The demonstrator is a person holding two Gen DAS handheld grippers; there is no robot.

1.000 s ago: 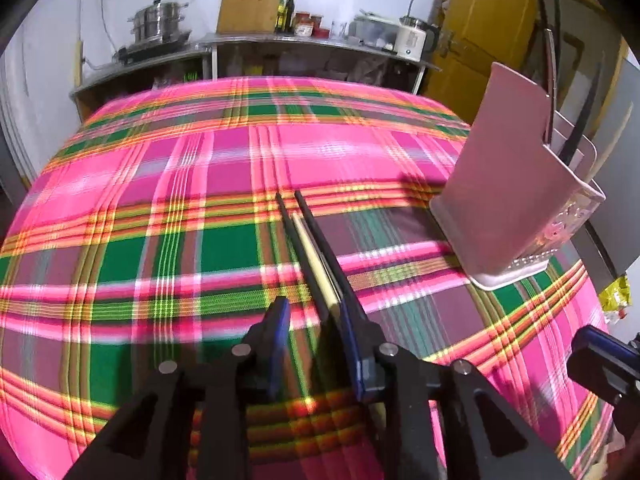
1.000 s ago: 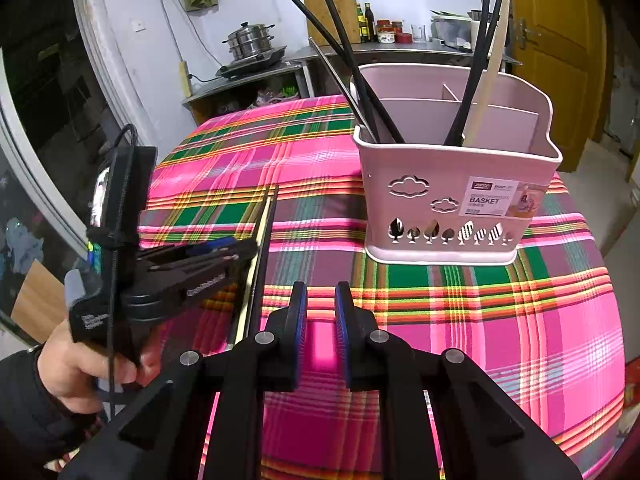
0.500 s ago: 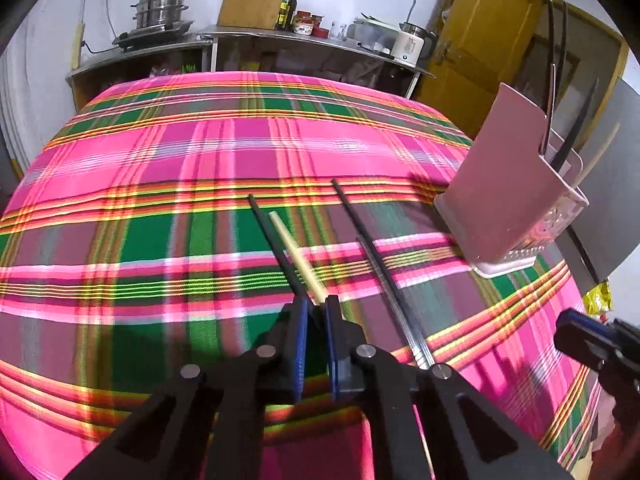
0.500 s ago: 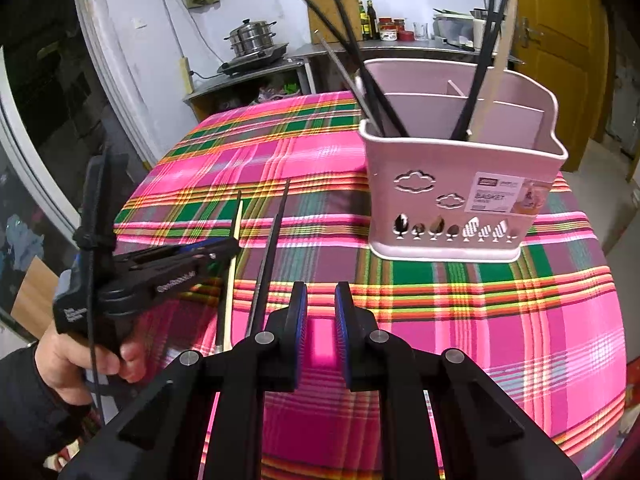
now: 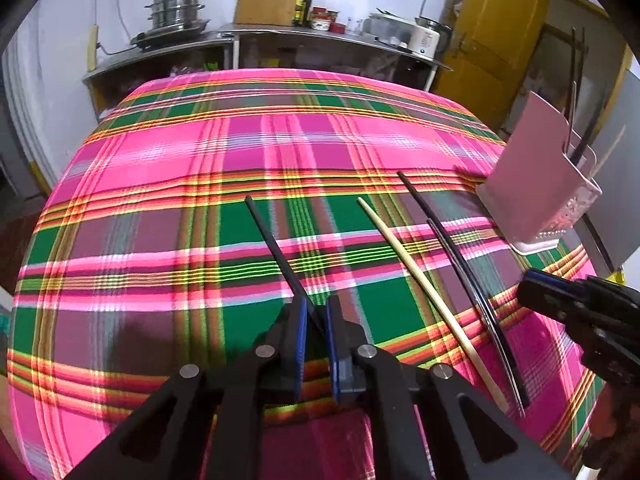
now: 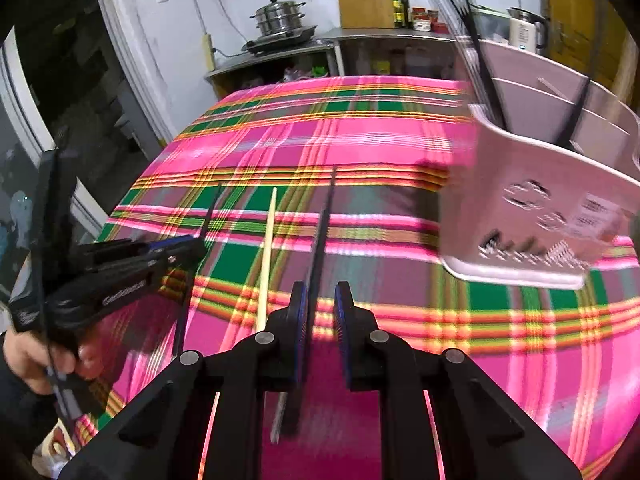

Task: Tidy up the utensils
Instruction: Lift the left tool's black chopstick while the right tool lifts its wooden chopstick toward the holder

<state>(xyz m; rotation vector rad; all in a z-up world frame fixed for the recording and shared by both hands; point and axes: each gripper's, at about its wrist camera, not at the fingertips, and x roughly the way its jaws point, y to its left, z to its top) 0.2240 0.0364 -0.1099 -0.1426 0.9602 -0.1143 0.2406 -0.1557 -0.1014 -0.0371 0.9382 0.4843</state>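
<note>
Judged to be the pick-up step of sorting loose chopsticks into the pink basket (image 5: pixel 532 168), which stood at the far right of the plaid cloth (image 5: pixel 160 240), already holding several dark sticks and a pale one upright. Found the left gripper (image 5: pixel 317 312) pressed nearly together, having just been closing, and pinching the near end of a black chopstick (image 5: pixel 276 248), with the far end angled away over the cloth. Could not tell whether that far tip was touching the cloth or just clear of it. Saw the right gripper (image 6: pixel 320 300) with only a narrow gap between its pads, hanging low over a second black chopstick (image 6: pixel 322 236) that ran up through that gap in the right wrist view; appeared not pressed on it, so judged as holding nothing yet. Noted a wooden chopstick (image 5: pixel 420 272) lying flat between the two black ones, touched by neither gripper. Next move, by judgement: for the left, to lift its stick free, swing it across to the basket, tip it upright and drop it into a compartment beside the others; for the right, to settle lower and close squarely on its own stick. Risk as judged: a thin, smooth stick pivoting or slipping in a pinch taken so near one end.
</note>
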